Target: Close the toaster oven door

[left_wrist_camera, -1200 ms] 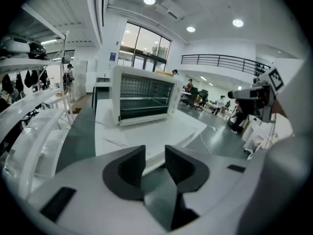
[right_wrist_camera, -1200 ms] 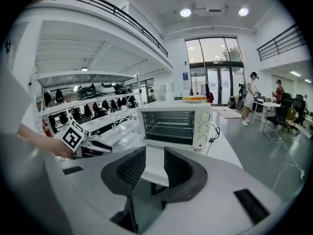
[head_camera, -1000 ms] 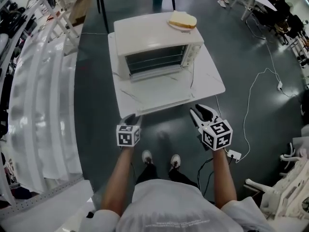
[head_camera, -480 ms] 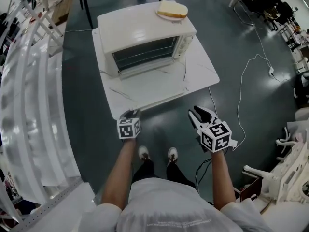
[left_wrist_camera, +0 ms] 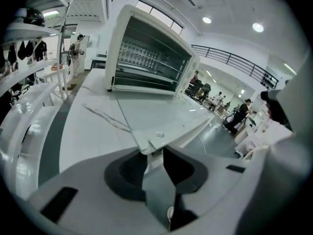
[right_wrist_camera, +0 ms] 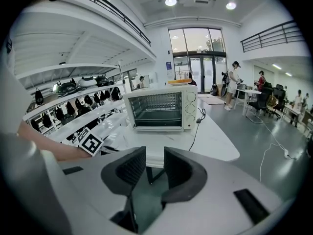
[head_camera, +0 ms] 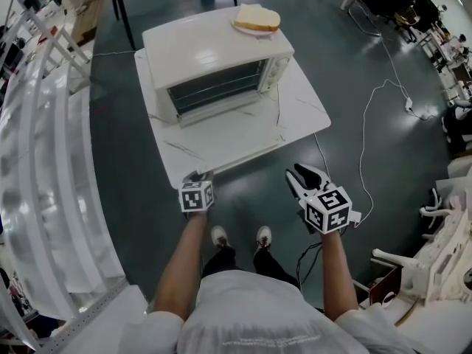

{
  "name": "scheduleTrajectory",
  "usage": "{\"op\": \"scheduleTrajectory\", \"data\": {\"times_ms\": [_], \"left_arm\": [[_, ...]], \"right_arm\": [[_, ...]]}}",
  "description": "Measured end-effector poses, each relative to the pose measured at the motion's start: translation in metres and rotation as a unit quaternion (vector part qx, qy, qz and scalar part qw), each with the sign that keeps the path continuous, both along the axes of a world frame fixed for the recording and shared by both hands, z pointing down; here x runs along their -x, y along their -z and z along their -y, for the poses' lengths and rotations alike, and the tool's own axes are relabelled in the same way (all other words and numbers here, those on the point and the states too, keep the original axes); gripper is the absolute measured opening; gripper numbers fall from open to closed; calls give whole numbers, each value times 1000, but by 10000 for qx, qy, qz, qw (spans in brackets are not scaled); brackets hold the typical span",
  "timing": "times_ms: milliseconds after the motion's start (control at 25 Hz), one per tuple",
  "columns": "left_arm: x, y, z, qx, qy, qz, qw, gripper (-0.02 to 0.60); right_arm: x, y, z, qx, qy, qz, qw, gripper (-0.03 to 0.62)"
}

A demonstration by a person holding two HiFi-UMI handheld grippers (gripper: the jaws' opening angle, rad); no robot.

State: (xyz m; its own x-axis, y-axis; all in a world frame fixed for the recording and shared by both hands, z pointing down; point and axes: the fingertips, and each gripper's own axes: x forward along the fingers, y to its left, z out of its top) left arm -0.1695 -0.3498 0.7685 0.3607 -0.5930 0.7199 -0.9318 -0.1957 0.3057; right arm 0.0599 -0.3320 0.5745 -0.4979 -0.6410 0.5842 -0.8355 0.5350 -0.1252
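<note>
Grey workshop floor [head_camera: 369, 87] surrounds a white table [head_camera: 306, 113], before whose near edge the person stands. The left tongs [head_camera: 198, 177] meet the table's near-left corner. Their jaws stand only a narrow gap apart about the white rim at the near-left corner of the toaster oven door [left_wrist_camera: 161, 114], and they appear to grip it. The right tongs [head_camera: 293, 174] hang off the table, just beyond its near edge toward the right corner, jaws slightly parted and empty. The door lies fully open, flat toward the near edge, hinged to the toaster oven [head_camera: 214, 54] at the far edge. Judged so, closing has not begun; lifting the door and swinging it shut remains. A bread slice [head_camera: 257, 17] rests on the oven top.

The left gripper view shows the rim between the jaws, which the marker cube masks from the head view. The right gripper view shows the empty rack and side dials frontally.
</note>
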Motion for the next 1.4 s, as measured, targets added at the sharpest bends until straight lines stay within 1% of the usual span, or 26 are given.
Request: {"op": "scheduleTrajectory", "data": {"times_ms": [160, 320, 480, 600, 720, 840, 960, 1080, 1200, 1400], "left_arm": [[-1, 10, 2, -85, -4, -135, 9999, 109], [-1, 26, 5, -232, -114, -205, 9995, 109], [2, 46, 8, -558, -123, -424, 9975, 109], [3, 65, 12, -793, -84, -439, 9959, 109], [4, 86, 18, -994, -39, -399, 9942, 109], [9, 113, 31, -1292, 208, -358, 9907, 109], [15, 139, 47, -1612, 388, -167, 9860, 101], [22, 159, 62, -1696, 531, -128, 9840, 101], [29, 175, 77, -1788, 765, -124, 9808, 101], [42, 197, 102, -2030, 1315, -45, 9703, 95]], "right_arm": [[2, 5, 3, -59, -92, 13, 9999, 110], [8, 13, 6, -166, -184, 77, 9997, 110], [17, 24, 11, -347, -163, 109, 9992, 110], [20, 34, 19, -488, -112, 155, 9986, 110], [21, 38, 32, -532, -21, 276, 9982, 110], [28, 40, 48, -574, 245, 397, 9973, 110], [34, 41, 68, -568, 556, 533, 9954, 110], [41, 43, 87, -532, 898, 634, 9925, 110], [45, 50, 107, -595, 1243, 637, 9884, 110], [39, 54, 135, -622, 1555, 686, 9835, 110]]}}
